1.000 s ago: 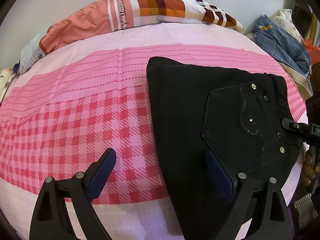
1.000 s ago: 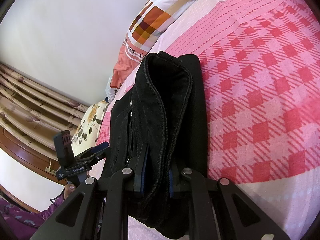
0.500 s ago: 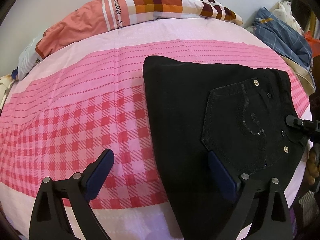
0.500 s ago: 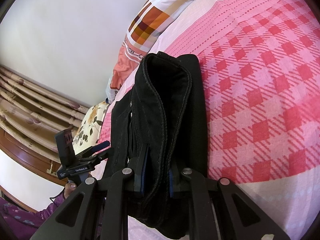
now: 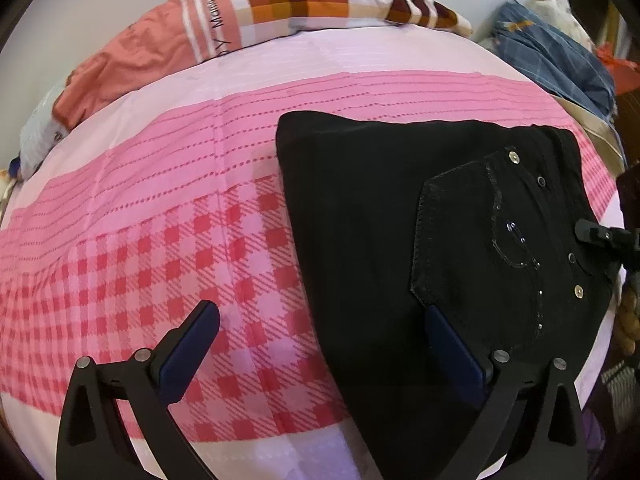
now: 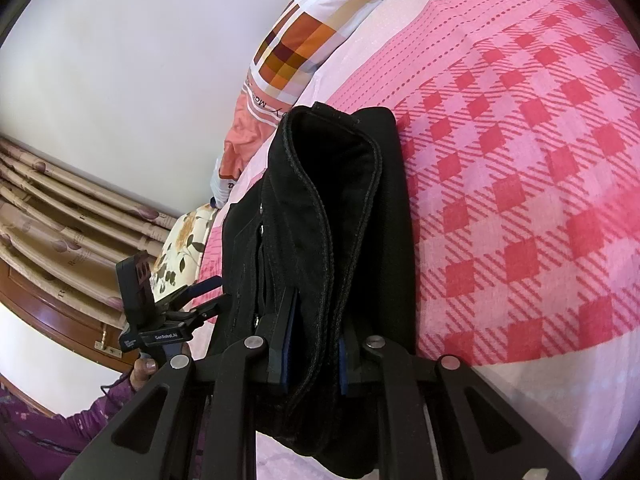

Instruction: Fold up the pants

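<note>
Left wrist view, nearest first: my left gripper point(image 5: 320, 340) fills the bottom of the frame with its jaws spread wide and nothing between them. The left finger sits over the bare pink checked bedsheet point(image 5: 160, 248); the right finger sits at or just above the near left part of the black pants point(image 5: 380, 220). I cannot tell whether that pad touches the cloth.

The pants lie folded on the sheet in the right half of the frame, back pocket point(image 5: 480, 240) facing up at the right. Their long side runs from the bottom centre up towards the middle, ending in a straight edge below the striped band of the sheet. At the far right edge I see the tip of my right gripper point(image 5: 604, 236) at the waist end. Beyond, a patterned pillow point(image 5: 300, 8) lies along the top, and a heap of clothes point(image 5: 560, 52) sits in the upper right.

In the right wrist view, the right gripper point(image 6: 314, 356) is closed tight on a thick bundle of waistband layers at bottom centre, with the pants stretching away up the frame. The left gripper point(image 6: 192, 300) shows small at lower left, beside the pants.

I judge the next fold turns on this: the right hand already has one end, and the free left jaws straddle the pants' left edge, so they are nearest to pin or take it.
</note>
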Demonstrator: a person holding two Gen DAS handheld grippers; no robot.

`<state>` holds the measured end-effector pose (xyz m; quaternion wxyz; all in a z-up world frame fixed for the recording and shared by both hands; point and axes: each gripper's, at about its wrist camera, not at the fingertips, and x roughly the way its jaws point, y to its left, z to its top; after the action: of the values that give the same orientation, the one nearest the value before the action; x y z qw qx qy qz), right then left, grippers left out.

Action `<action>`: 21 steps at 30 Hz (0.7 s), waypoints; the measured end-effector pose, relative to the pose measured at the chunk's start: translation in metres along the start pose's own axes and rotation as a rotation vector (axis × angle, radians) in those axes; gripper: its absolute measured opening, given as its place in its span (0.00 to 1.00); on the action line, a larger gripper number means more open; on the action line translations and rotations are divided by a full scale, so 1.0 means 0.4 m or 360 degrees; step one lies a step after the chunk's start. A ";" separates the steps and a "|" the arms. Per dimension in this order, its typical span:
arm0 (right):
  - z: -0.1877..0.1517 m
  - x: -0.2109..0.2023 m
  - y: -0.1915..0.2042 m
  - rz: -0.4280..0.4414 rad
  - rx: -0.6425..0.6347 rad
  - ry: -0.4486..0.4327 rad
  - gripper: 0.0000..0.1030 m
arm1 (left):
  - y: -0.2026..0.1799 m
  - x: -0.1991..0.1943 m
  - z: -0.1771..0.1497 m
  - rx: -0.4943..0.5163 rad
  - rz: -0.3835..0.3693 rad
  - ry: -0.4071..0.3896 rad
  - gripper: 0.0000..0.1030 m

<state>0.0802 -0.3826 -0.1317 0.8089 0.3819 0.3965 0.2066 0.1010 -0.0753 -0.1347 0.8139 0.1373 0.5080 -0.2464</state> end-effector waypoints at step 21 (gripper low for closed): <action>0.037 -0.035 0.036 -0.0082 -0.0063 0.0012 0.50 | -0.035 0.055 0.070 0.0069 -0.0434 0.0102 0.98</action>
<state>0.0832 -0.3893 -0.1076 0.8198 0.3545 0.4052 0.1950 0.1225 -0.1062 -0.1413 0.7530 0.0924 0.5422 -0.3612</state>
